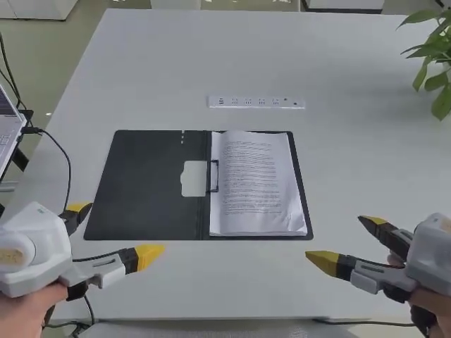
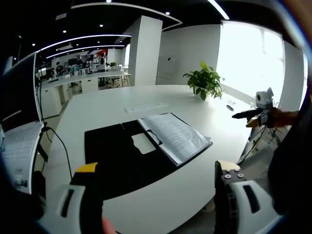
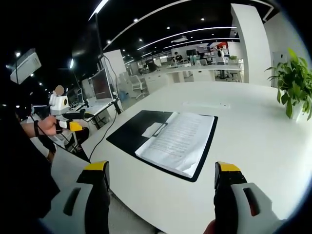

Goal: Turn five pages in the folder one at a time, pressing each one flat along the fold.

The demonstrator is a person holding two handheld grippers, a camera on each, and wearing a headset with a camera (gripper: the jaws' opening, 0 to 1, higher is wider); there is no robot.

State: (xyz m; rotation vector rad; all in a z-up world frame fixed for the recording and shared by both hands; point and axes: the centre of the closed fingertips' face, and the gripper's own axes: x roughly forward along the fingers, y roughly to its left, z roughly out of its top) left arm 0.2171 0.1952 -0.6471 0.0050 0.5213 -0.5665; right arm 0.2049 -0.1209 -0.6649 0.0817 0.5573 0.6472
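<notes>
A black folder (image 1: 148, 184) lies open on the white table (image 1: 338, 155), with a stack of printed pages (image 1: 255, 182) clipped on its right half and a small white label on the left flap. The folder (image 2: 122, 151) and pages (image 2: 174, 135) lie ahead in the left gripper view; in the right gripper view the folder (image 3: 134, 134) and pages (image 3: 179, 139) are ahead too. My left gripper (image 1: 116, 232) is open near the folder's front left corner. My right gripper (image 1: 345, 241) is open at the front right. Both hold nothing.
A white power strip (image 1: 256, 103) lies behind the folder. A laptop (image 1: 8, 134) with a black cable (image 1: 60, 151) sits at the left edge. A green plant (image 1: 433, 63) stands at the far right. The table's front edge is close to both grippers.
</notes>
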